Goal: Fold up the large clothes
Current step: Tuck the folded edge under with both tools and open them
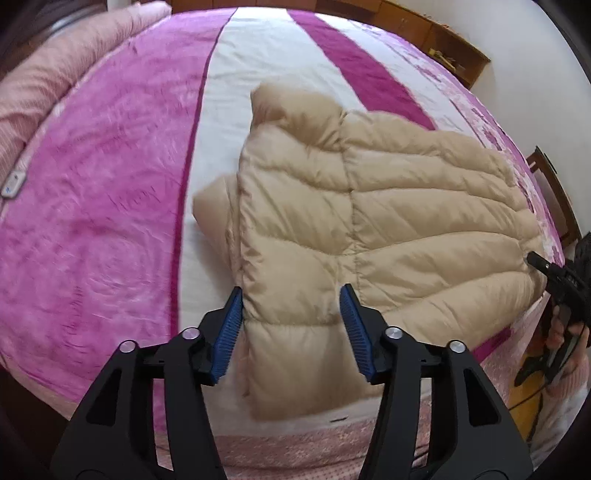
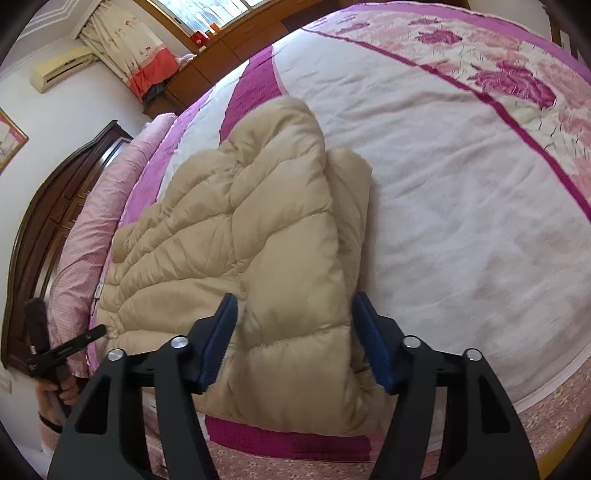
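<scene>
A beige quilted puffer jacket (image 1: 369, 221) lies partly folded on the bed; it also shows in the right wrist view (image 2: 258, 240). My left gripper (image 1: 291, 295) is open, its blue pads (image 1: 231, 325) on either side of the jacket's near left corner. My right gripper (image 2: 293, 302) is open, its pads (image 2: 373, 339) straddling the jacket's near right corner. The right gripper also shows in the left wrist view (image 1: 543, 264) at the jacket's right edge. The left gripper also shows in the right wrist view (image 2: 99, 330) at the jacket's left edge.
The bed is covered by a pink, magenta and white blanket (image 1: 92, 203), also seen in the right wrist view (image 2: 461, 184). A rolled pink quilt (image 1: 48, 85) lies along the far side. A dark wooden headboard (image 2: 44, 221) and wooden cabinets (image 1: 443, 33) stand beyond the bed.
</scene>
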A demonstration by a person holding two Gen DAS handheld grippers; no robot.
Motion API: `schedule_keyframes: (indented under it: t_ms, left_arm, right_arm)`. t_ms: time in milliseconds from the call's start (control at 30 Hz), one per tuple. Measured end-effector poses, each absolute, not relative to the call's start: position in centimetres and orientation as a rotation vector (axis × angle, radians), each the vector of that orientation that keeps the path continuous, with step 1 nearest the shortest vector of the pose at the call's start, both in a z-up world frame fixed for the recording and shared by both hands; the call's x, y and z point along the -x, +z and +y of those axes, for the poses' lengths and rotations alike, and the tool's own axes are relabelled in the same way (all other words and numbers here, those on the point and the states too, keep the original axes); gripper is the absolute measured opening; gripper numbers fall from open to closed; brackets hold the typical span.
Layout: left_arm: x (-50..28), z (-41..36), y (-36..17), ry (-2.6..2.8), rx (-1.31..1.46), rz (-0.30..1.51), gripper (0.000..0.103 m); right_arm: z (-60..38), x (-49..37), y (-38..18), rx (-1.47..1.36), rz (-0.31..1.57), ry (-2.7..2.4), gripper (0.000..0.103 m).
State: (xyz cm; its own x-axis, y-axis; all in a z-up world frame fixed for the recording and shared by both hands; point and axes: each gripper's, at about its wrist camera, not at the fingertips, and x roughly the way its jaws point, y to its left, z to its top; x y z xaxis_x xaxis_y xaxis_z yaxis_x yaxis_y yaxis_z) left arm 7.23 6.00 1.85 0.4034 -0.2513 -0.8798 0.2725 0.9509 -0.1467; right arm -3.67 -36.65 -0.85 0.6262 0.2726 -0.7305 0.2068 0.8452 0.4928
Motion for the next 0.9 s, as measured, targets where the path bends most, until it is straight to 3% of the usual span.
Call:
schedule_keyframes:
  t_ms: [33,267,900]
  left_arm:
    - [-6.7,6.1,2.4,-0.325,-0.025,1.096,0.062]
    - [-5.8,4.0,4.7,-0.349,-0.047,1.058,0.062]
    - [-5.6,-5.8,0.1,-0.432,-0.188,1.102,0.062]
  right_arm:
    - [-36.8,3.5,-0.9,-0.586,0.905,0.043,0.069]
    - [-36.9,2.9,-2.0,-0.619,0.928,0.084,0.073]
    - [-37.3,1.8,-4.2,-0.722,0.947,0.156,0.077]
